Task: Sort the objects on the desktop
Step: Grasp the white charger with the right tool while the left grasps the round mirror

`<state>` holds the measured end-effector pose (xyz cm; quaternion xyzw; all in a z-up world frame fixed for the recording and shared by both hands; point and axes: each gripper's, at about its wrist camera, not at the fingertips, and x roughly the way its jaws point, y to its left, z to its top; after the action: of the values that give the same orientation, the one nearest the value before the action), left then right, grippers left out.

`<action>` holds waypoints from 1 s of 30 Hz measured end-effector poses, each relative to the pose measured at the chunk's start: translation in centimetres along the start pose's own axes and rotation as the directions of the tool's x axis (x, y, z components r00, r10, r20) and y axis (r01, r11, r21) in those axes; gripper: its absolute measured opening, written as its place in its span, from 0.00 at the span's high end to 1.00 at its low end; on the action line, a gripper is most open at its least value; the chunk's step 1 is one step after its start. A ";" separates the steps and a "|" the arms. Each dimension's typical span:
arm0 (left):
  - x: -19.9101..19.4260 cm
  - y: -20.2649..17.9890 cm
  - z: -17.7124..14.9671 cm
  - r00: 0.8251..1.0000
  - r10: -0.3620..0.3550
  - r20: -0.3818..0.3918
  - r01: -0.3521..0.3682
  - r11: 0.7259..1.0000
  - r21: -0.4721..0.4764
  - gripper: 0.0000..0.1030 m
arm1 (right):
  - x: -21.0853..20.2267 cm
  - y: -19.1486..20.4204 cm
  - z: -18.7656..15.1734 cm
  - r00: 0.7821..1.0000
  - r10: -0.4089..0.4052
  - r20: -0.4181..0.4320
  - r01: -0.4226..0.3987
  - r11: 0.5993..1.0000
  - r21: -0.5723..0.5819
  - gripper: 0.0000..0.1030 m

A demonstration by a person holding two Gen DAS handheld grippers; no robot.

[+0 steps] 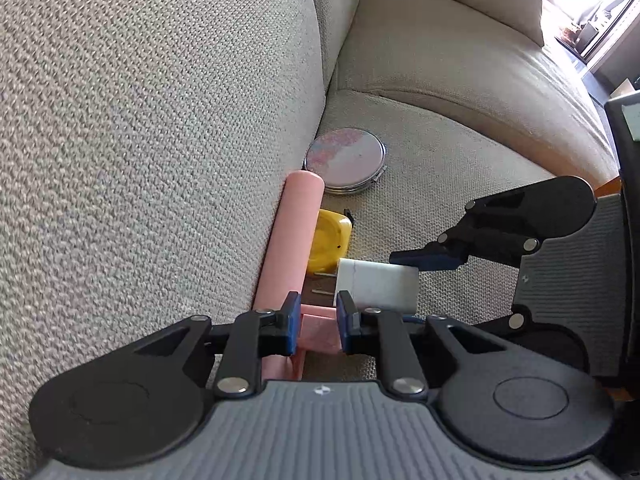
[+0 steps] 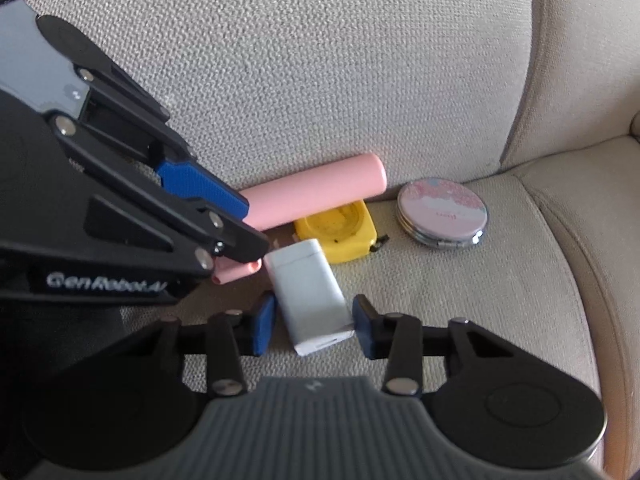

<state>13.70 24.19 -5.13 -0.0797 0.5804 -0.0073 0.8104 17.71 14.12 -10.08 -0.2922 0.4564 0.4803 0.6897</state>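
On the beige sofa seat (image 2: 460,300) lie a long pink cylinder (image 2: 316,192) against the backrest, a yellow tape measure (image 2: 340,232), a round pink compact mirror (image 2: 442,212) and a white rectangular box (image 2: 310,296). My left gripper (image 1: 318,326) is shut on a small pink block (image 1: 318,332), which also shows in the right wrist view (image 2: 236,272). My right gripper (image 2: 314,326) is open with its fingers on either side of the near end of the white box (image 1: 376,288), with small gaps. In the left wrist view one right finger (image 1: 424,260) lies over the box.
The sofa backrest (image 1: 140,120) rises close on the left. A second seat cushion (image 1: 460,40) lies beyond the mirror (image 1: 345,162). A bright window area (image 1: 592,0) sits at the far right. The left gripper body (image 2: 100,216) crowds the left of the right wrist view.
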 end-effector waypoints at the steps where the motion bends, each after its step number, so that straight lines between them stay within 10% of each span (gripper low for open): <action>1: -0.2 0.0 0.1 1.000 -0.001 0.001 0.001 1.000 0.002 0.80 | -0.2 -0.2 -0.2 1.000 -0.012 -0.006 0.012 1.000 0.006 0.59; 14: -0.9 -3.7 3.2 0.995 -0.048 0.082 0.040 0.993 0.107 0.80 | -3.2 -6.8 -2.4 0.969 -0.224 -0.107 0.243 0.942 0.232 0.60; 22: 1.4 -4.6 5.8 0.988 -0.032 0.149 0.002 0.980 0.198 0.48 | -4.1 -9.1 -3.0 0.983 -0.146 -0.108 0.174 0.931 0.322 0.61; 30: 5.5 -6.4 7.6 0.994 0.069 0.085 -0.092 0.943 0.321 0.46 | -5.3 -8.7 -3.1 0.990 -0.118 -0.072 0.133 0.950 0.283 0.60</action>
<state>23.16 18.18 -7.01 0.0783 0.5444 -0.0667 0.8325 24.05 6.22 -6.82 -0.2304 0.5204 0.3559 0.7412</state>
